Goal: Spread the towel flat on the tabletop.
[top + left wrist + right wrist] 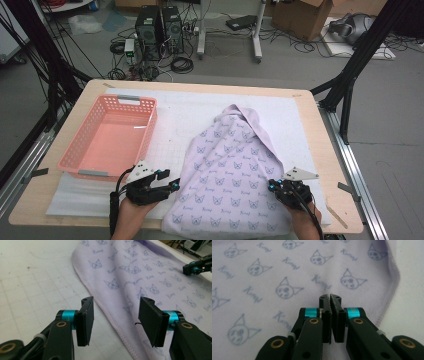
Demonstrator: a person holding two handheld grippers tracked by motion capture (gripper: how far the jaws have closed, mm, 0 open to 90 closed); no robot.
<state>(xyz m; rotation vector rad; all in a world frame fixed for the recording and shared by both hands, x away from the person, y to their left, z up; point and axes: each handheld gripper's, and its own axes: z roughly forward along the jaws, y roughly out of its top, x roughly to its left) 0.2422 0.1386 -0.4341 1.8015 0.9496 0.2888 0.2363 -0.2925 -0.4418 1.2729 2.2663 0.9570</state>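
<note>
1. Purple blanket (pixel 230 175) with little cat faces, spread flat on the white mat (pixel 175 115) on the counter (pixel 310 125), to the right of the pink basket (pixel 107 135).
2. Far tip of the blanket folded over, well away from the person; near edge at the front of the counter, close to both hands.
3. Left hand-held gripper (pixel 172 186) at the blanket's left edge, on the side nearer the basket.
4. Seen from the left gripper view: left hand-held gripper (pixel 115 315) with jaws apart, stitched edge of the blanket (pixel 150 277) lying below and between them, nothing pinched yet.
5. Right hand-held gripper (pixel 272 186) at the blanket's right edge, the side far from the basket.
6. Seen from the right gripper view: right hand-held gripper (pixel 330 298) with jaws pressed together. Blanket (pixel 274 277) just under the tips. Hard to tell whether a bit of cloth is caught between them; looks like none.
7. Step in hand, as a guess: getting hold of the two near sides of the blanket, ready to fold it.
8. Next move, as a guess: lower the left jaws over the edge and squeeze. Open the right jaws, slip one under the hem, squeeze too.
9. Care needed: grab the cloth alone, not the mat under it.
</note>
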